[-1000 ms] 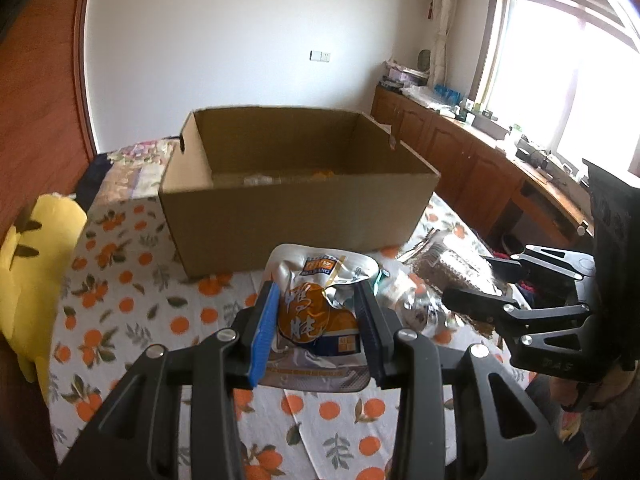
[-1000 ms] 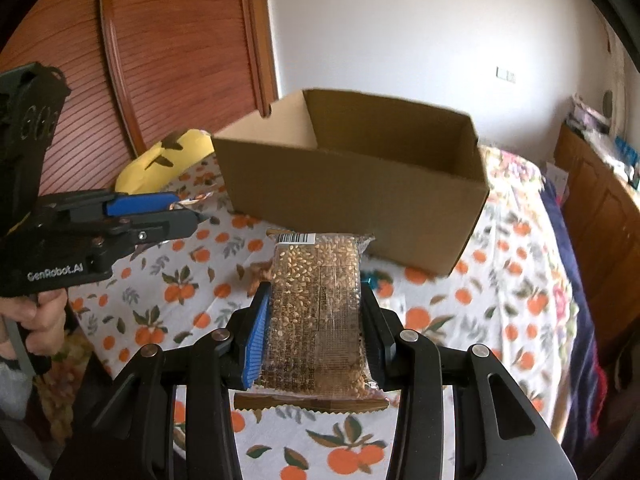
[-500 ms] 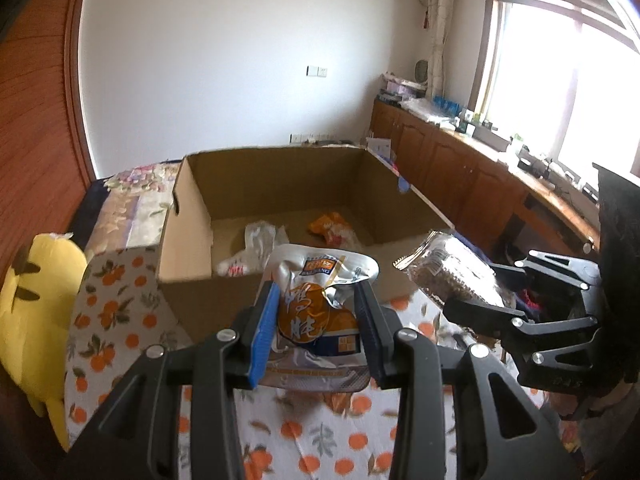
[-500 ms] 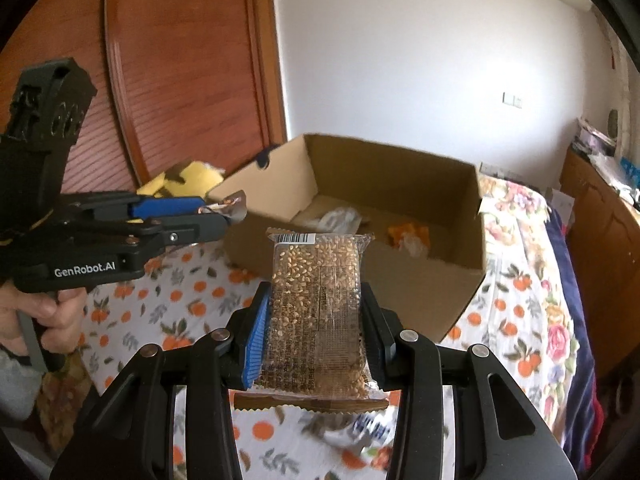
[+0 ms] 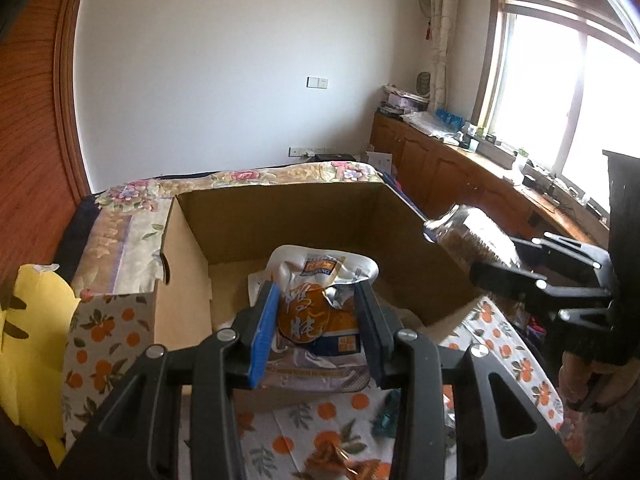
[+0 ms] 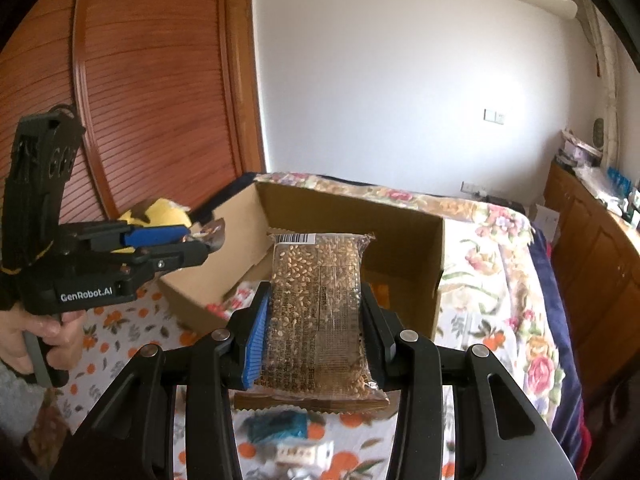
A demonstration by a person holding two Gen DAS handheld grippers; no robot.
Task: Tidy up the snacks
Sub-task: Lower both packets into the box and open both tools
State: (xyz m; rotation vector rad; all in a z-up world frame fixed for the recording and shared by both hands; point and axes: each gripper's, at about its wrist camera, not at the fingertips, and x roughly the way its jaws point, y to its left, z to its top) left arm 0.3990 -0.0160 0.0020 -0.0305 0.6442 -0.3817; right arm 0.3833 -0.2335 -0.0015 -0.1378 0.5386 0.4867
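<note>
Left hand-held gripper [image 5: 318, 330]: clenched on a crumpled silver-and-orange snack pouch [image 5: 320, 304], held above the near edge of the open cardboard box [image 5: 304, 220]. Right hand-held gripper [image 6: 314, 330]: clenched on a clear sesame bar packet [image 6: 318, 308], upright, over the same box's near wall. The box rests on an orange-print cloth [image 6: 108, 344]. A teal wrapper [image 6: 276, 428] lies on the cloth nearer than the box.

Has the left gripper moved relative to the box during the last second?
Yes. The left gripper, shut on the orange pouch, has risen and gone forward: the pouch now hangs over the open box, not before its wall.
</note>
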